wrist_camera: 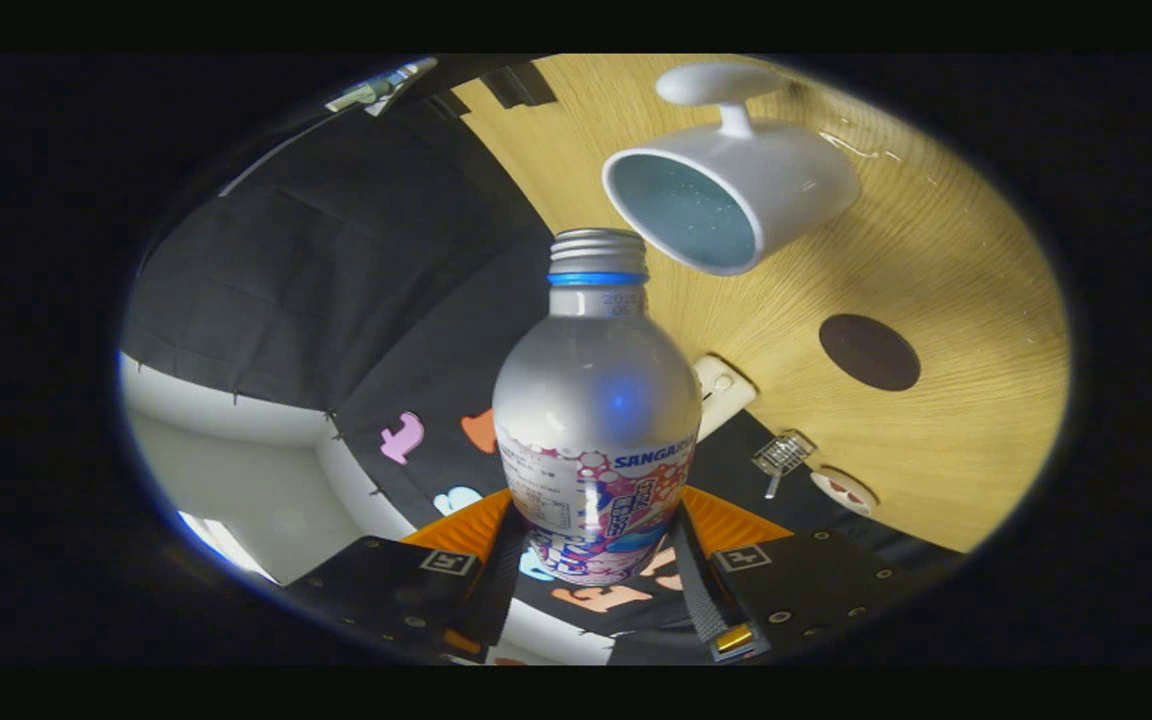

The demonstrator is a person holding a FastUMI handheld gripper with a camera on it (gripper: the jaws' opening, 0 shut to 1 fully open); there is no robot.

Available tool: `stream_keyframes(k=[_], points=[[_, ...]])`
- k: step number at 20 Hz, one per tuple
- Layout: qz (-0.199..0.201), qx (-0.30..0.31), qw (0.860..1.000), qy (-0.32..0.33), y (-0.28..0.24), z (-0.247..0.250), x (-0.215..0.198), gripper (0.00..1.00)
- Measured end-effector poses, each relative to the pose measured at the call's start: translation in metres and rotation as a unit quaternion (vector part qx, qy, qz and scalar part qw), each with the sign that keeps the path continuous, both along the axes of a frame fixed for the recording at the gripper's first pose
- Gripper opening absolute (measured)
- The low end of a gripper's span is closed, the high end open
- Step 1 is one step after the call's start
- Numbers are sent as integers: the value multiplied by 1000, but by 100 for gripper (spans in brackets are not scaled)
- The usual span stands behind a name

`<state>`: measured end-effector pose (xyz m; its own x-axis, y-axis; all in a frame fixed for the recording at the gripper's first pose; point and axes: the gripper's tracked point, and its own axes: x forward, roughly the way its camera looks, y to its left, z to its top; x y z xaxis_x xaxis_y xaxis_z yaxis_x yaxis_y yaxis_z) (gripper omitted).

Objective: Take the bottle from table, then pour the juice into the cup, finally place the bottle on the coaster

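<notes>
Bottle in claw — mouth near cup

A staged recording booth: black cloth wall pinned up beside a bare wooden table.

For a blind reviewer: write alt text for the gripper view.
The tool grips a capped bottle between its fingers, tilted toward a white cup on the wooden table. A dark round coaster lies beside the cup.
</notes>
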<state>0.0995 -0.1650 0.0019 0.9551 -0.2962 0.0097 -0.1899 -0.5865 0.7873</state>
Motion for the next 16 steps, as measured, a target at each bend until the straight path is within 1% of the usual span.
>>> stream_keyframes(k=[2, 3, 4, 5, 6, 8, 9, 10, 11, 13, 14, 16], points=[[21, -80, 996, 37, 10, -10, 2, 71], [28, -130, 990, 46, 16, -11, 2, 71], [36, -186, 980, 56, 25, -12, 6, 71], [45, -247, 966, 66, 34, -13, 8, 71], [54, -304, 948, 83, 37, -15, 12, 71], [76, -431, 893, 109, 42, -15, 15, 71], [80, -487, 862, 117, 43, -14, 19, 71], [87, -542, 827, 124, 48, -12, 24, 71], [92, -592, 788, 139, 50, -16, 29, 71], [98, -673, 713, 169, 51, -25, 39, 71], [98, -705, 678, 183, 51, -29, 44, 71], [92, -754, 614, 215, 45, -41, 50, 71]])
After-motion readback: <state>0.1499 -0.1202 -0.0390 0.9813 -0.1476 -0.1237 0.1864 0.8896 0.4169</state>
